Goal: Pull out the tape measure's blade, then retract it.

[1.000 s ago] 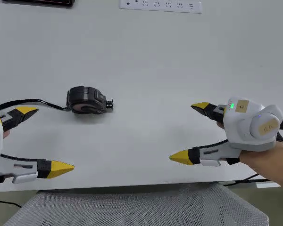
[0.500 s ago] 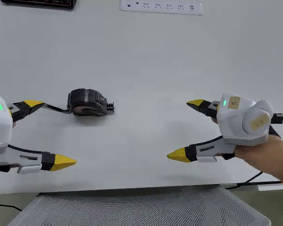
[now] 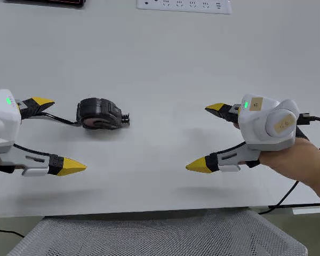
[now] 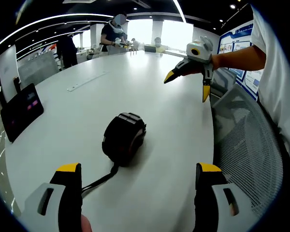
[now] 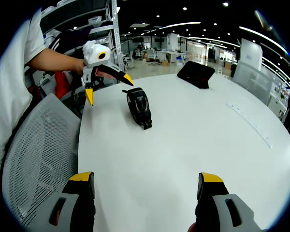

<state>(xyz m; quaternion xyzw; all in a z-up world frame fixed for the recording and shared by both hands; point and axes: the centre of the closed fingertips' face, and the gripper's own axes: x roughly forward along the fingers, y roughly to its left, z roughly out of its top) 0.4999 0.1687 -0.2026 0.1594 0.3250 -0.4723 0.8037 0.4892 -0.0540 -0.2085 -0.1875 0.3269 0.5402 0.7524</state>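
So the tape measure (image 3: 98,113) is sitting on the white table (image 3: 160,64) near the left gripper (image 3: 61,134), which is gaping wide; the right gripper (image 3: 201,137) is hovering well apart, also spread.

Black tape measure (image 3: 98,113) — yellow-tipped fingers (image 3: 69,166), white table (image 3: 165,64).

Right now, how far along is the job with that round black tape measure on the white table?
Nothing looks done: the round black tape measure lies on the white table, blade fully inside its case. In hand: the left gripper hovers open beside it, the right gripper open farther off, neither touching. Left: grip it, pull the blade out, retract it.
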